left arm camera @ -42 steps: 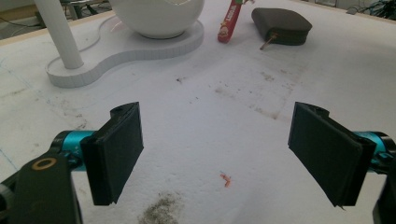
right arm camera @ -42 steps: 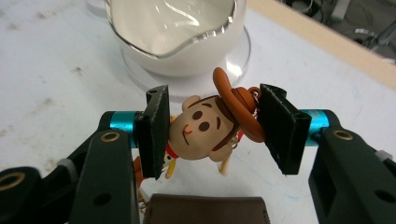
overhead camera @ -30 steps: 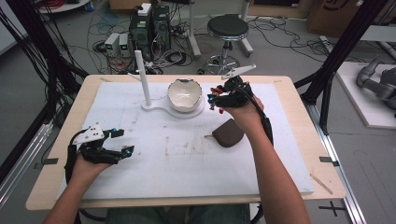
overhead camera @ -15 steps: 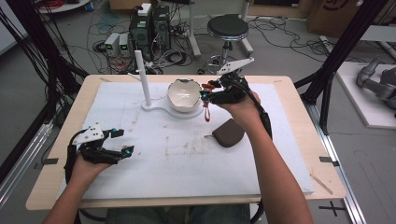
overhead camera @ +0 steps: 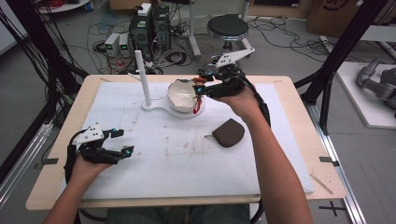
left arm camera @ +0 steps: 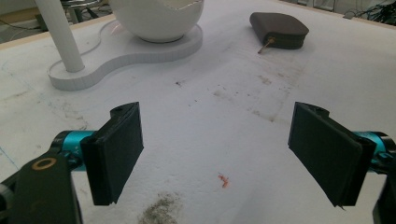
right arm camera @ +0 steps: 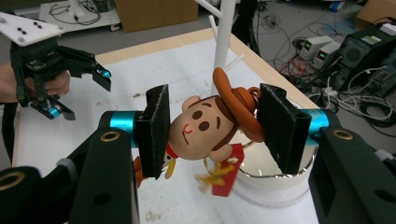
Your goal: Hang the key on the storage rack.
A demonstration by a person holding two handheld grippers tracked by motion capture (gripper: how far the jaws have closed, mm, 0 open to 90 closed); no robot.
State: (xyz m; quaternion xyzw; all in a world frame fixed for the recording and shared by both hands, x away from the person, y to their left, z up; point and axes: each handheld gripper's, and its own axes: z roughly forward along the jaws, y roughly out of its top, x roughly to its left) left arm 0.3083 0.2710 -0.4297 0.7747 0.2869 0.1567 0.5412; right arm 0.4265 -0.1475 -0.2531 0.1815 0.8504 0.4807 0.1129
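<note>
**Cowboy figure keychain held above the white bowl**

The right gripper (right arm camera: pixel 210 128) is clamping a small cowboy figure keychain with a brown hat and a red tag (right arm camera: pixel 212 128), its two black pads pressing on the figure's head from either side. In the high view, the gripper is holding the figure just over the rim of the white egg-shaped bowl (overhead camera: pixel 182 94), which is sitting on a white stand with an upright post (overhead camera: pixel 141 77). The left gripper (overhead camera: pixel 119 142) is resting well apart from the bowl, near the table's front edge, its jaws standing wide apart and empty. A dark brown zipped pouch (overhead camera: pixel 228 132) is lying near the bowl, on the person's side of it.
</note>
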